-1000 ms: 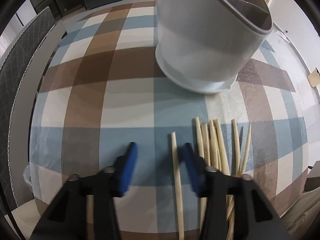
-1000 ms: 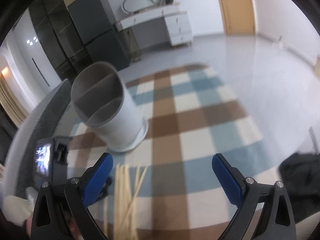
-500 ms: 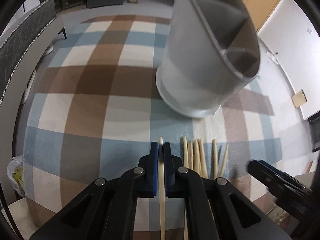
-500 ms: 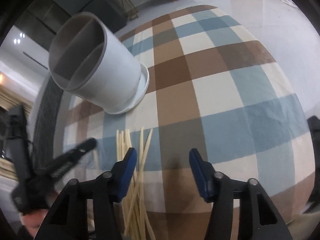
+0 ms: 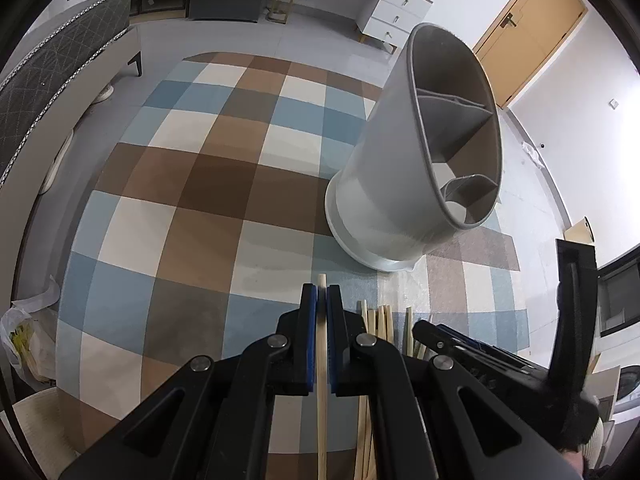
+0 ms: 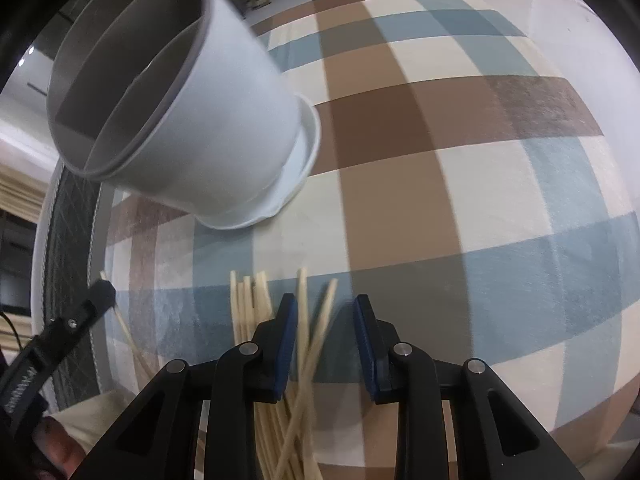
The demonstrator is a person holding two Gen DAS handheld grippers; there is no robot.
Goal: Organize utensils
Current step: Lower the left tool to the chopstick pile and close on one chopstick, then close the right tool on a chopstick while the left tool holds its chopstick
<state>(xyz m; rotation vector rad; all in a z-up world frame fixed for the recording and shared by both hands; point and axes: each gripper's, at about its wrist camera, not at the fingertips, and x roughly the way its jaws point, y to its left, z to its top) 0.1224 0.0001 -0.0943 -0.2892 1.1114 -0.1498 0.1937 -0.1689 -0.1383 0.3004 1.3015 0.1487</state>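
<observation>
Underneath, the checked tabletop [image 5: 208, 184] is lying wide and bare toward its far edge. Upright beside the chopstick pile [image 6: 256, 304], the grey holder [image 5: 416, 184] is hiding its base. Left claw [image 5: 321, 300] is pinching one chopstick [image 5: 321, 400], its lower end cut off. Right claw [image 6: 326, 320], half-spread and closing, is straddling two blurred chopsticks [image 6: 314, 312].
</observation>
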